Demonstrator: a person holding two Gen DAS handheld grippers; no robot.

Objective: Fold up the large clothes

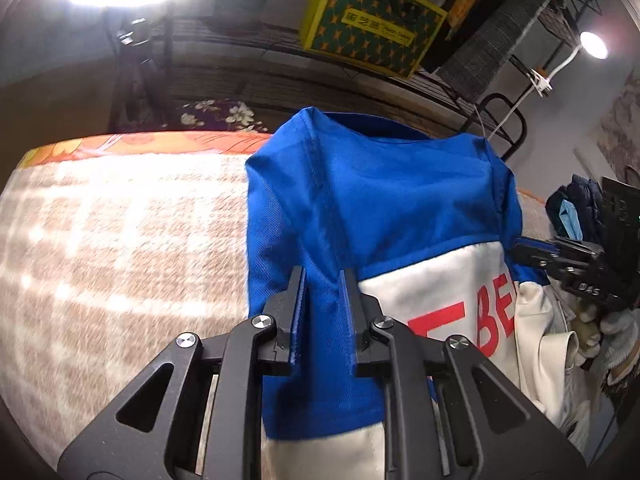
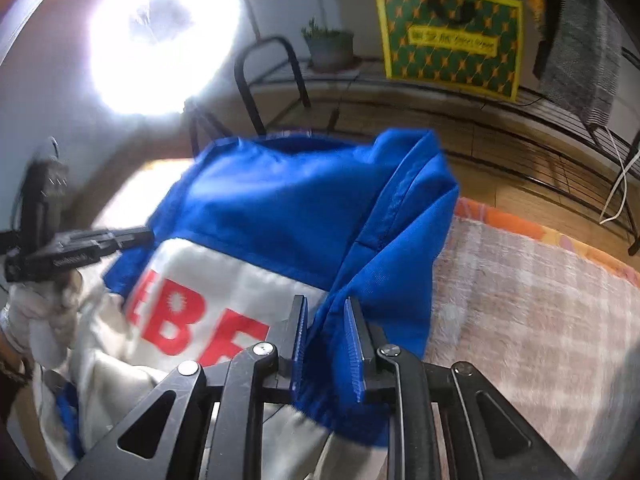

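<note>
Above the checked blanket (image 1: 120, 248), one blue-and-white jacket (image 1: 360, 200) hangs between two tongs, left tongs (image 1: 323, 312) and right tongs (image 2: 327, 344), each clamped on blue cloth; its red lettering is partly hidden by folds.

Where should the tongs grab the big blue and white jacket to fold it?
By its two blue side edges, as now: left tongs and right tongs each pinch a bunched blue fold of the jacket from the near side. The seamed edges give firm handles and keep it spread wide over the blanket.
</note>
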